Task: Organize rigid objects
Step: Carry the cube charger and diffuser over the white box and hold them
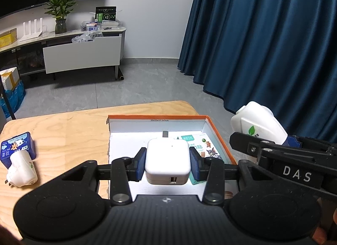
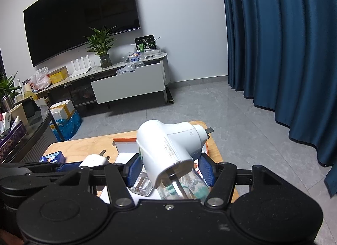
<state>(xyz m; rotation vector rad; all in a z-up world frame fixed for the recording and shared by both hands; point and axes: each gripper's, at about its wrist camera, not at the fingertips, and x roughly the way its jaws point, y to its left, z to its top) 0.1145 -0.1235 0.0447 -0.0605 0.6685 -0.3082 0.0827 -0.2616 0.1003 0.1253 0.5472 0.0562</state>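
My left gripper (image 1: 167, 161) is shut on a white USB charger (image 1: 167, 158), its blue pads pressing both sides. It hangs over an open white box with an orange rim (image 1: 219, 133). A small cartoon-printed carton (image 1: 208, 148) lies inside the box. My right gripper (image 2: 170, 169) is shut on a white plug-in vaporizer (image 2: 168, 144) with a clear bottle at its base, held tilted over the box's right side. That vaporizer (image 1: 259, 123) also shows at the right of the left wrist view. A small clear bottle (image 2: 143, 186) sits below the right gripper's left pad.
On the wooden table (image 1: 69, 127), left of the box, lie a blue cartoon box (image 1: 16, 146) and a second white plug-in unit (image 1: 21, 167). Blue curtains (image 1: 273, 45) hang at the right. A dark glass-topped table (image 2: 31, 127) with clutter stands at the left.
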